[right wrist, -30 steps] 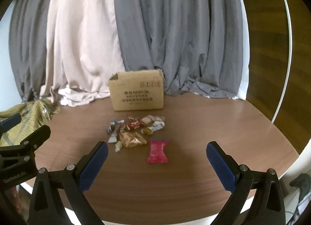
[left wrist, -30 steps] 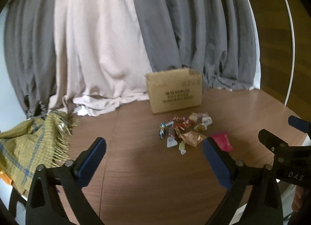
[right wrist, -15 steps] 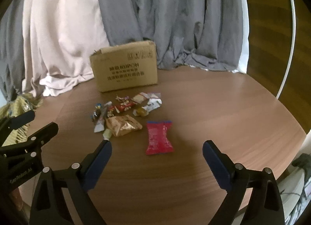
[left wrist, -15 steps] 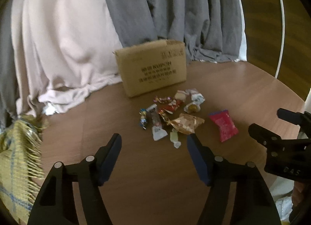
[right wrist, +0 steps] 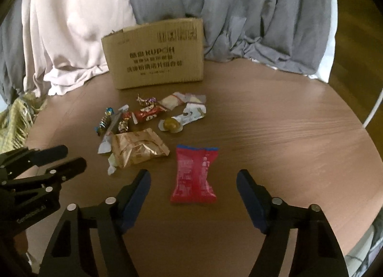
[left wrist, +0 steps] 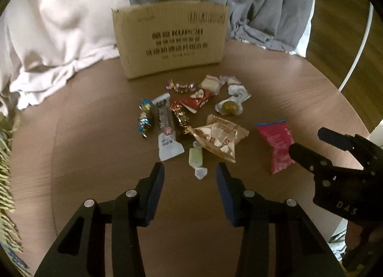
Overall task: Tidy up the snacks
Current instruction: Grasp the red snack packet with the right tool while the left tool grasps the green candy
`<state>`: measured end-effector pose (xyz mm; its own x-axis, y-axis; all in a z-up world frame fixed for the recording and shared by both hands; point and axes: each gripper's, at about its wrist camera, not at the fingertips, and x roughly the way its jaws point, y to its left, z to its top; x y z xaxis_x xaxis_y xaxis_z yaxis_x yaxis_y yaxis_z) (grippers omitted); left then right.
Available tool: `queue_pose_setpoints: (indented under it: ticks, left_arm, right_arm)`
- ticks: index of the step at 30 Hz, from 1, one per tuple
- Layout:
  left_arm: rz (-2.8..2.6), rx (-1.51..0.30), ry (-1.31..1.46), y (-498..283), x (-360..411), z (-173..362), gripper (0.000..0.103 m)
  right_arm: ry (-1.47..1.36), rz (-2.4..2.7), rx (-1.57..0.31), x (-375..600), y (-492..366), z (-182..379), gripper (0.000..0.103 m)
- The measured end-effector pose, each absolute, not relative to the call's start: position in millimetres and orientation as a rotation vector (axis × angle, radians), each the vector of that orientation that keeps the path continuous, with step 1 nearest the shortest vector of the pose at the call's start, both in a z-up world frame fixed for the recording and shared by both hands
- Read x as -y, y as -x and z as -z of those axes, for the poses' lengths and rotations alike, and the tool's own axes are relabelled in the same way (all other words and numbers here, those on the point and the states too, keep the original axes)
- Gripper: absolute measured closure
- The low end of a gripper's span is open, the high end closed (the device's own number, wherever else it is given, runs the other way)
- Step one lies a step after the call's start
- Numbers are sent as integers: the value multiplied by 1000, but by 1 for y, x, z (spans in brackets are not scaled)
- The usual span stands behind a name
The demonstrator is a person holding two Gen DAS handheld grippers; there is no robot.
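In the left wrist view our left gripper (left wrist: 190,176) sits at the bottom centre, its blue-padded jaws parted a modest way and holding nothing. Just above the gap lies a pale green candy (left wrist: 196,157), its twisted white end nearest the tips. Up from it, mid-frame, the snack pile spreads over the table (left wrist: 95,181): a gold packet (left wrist: 219,139) right of centre, a white sachet (left wrist: 168,145) to its left, and a blue foil sweet (left wrist: 144,119) further left. A red-and-white wrapper (left wrist: 197,99) lies above them, with a round yellow sweet (left wrist: 228,107) to the right. The red packet (left wrist: 277,147) lies apart at centre right, partly behind the black body of the other gripper. The box (left wrist: 171,40) stands upright at top centre, just behind the pile, with grey and pale drapes behind it.

In the right wrist view our right gripper (right wrist: 194,181) is at the bottom centre, jaws spread wide and empty — the red packet (right wrist: 195,174) lies flat on the table (right wrist: 287,145) between the fingertips, touching neither. The gold packet (right wrist: 138,149) sits up and left of it, the smaller sweets above that, and the box (right wrist: 155,54) at upper centre. The left gripper's black frame shows at the lower left edge — a yellow fringed cloth (right wrist: 16,119) lies above it.
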<state>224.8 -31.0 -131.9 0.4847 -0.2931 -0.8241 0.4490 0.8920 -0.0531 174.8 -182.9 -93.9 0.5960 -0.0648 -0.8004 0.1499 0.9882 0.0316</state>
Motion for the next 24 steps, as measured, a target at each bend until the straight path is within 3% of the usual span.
queue_pose_setpoints:
  ticks: [8,11,20,24]
  left_arm:
    - [476,-1050,-182,-253,45,155,64]
    - [480,-1075,-190,-259,49,163,64]
    - [481,-1101,-177,-270,52,173,65]
    - [477,-1111,-165,-273,53,176,77]
  right_arm:
    - [-113,131,-987,194,-200,112,29]
    - [-120,128,-1012,196,-207,119,36]
    - [-111,110,-1042,195,-216,128,36]
    - [-105,100,-1055,194,-219,131,45]
